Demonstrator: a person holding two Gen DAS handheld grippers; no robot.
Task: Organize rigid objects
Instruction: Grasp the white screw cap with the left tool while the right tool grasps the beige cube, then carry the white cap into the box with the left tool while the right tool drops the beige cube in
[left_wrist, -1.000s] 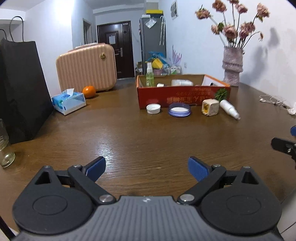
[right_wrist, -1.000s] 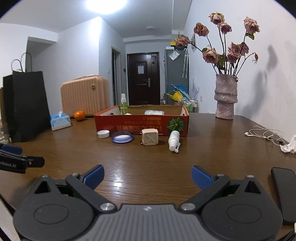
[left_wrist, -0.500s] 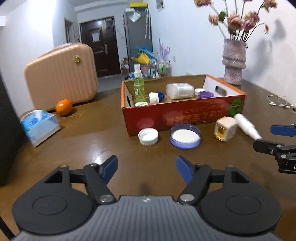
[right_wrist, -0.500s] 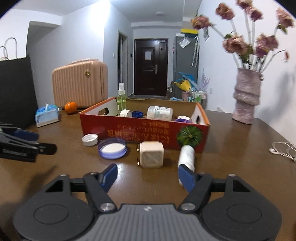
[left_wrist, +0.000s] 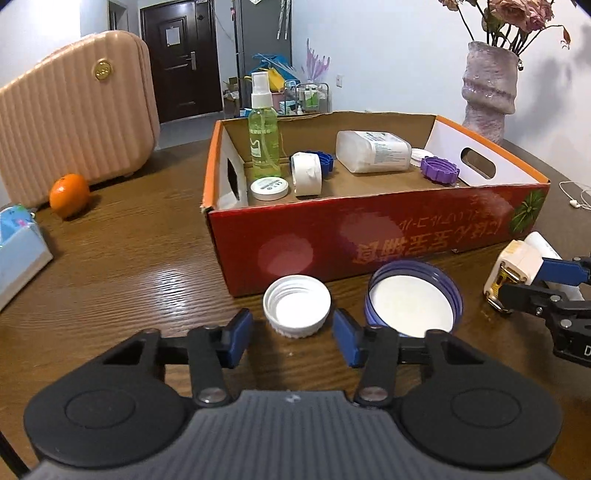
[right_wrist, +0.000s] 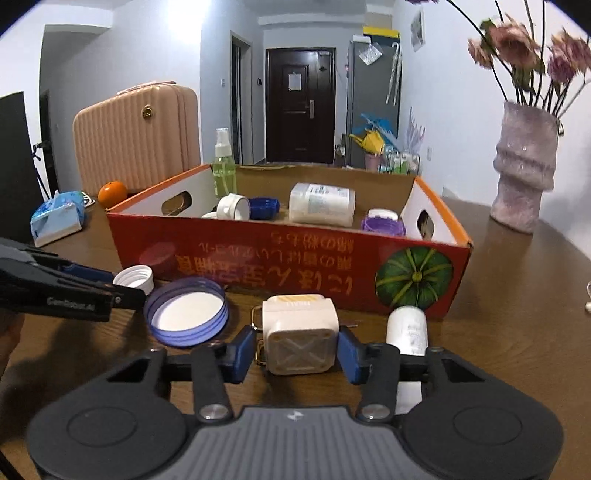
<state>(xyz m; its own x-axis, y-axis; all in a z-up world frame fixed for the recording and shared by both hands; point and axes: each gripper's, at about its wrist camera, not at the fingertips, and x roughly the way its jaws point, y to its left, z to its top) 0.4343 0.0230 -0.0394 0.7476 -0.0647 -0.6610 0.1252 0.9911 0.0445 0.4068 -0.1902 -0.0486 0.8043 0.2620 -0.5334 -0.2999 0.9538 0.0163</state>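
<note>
Each hand lines up its own pick for the box: the left gripper is closing around the white cap just ahead, not yet pinching, the right gripper likewise narrowing around the cream cube

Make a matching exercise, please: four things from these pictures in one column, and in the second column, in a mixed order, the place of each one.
Things:
1. white cap
2. cream cube
3. green spray bottle
4. orange

Places:
A. standing upright inside the red box
B. on the table beside the pink suitcase
C. between the closing jaws of the left gripper
D. between the closing jaws of the right gripper

Pairs: 1-C, 2-D, 3-A, 4-B
</note>
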